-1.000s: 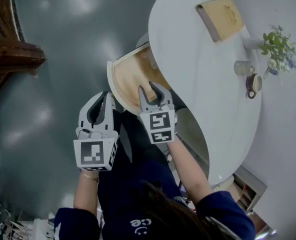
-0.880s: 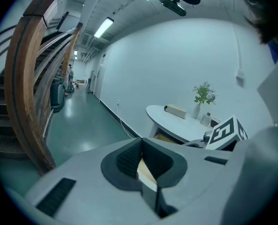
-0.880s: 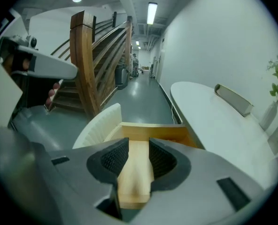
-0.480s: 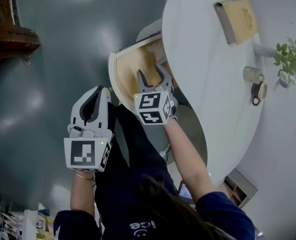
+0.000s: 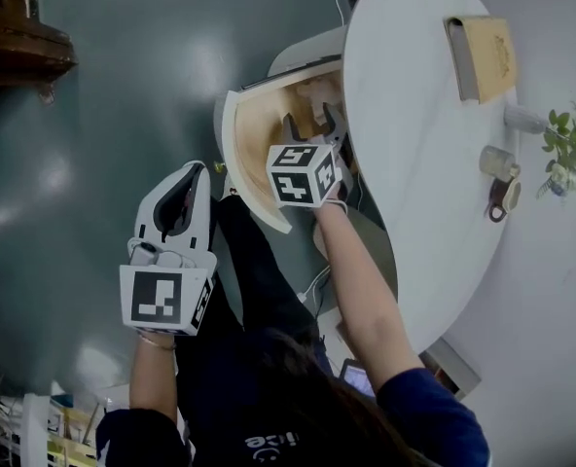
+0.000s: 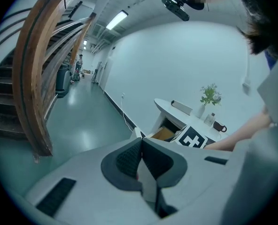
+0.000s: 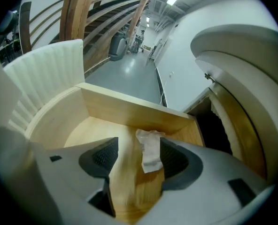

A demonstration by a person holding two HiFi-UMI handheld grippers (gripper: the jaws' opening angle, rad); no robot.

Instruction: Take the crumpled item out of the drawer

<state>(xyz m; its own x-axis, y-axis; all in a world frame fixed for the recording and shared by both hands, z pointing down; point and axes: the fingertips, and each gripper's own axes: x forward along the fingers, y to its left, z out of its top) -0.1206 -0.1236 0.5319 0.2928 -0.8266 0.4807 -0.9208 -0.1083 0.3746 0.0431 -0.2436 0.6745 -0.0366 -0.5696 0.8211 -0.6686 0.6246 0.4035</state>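
Under the round white table [image 5: 414,115], the crumpled white paper scrap [image 7: 149,149] lies in the open pale wooden drawer [image 7: 129,109] between the jaws of your right gripper [image 5: 310,123], which have just been opening and do not press it, so centre it, lower, close softly; your left gripper [image 6: 140,144] has its jaws together.

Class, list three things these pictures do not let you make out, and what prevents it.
- Right gripper view: whether the crumpled item touches a pad; too close to tell. It lies between the jaws of the right gripper, which have just been opening.
- Head view: the item inside the drawer; that gripper covers it.
- Head view: the book cover's print; too small.
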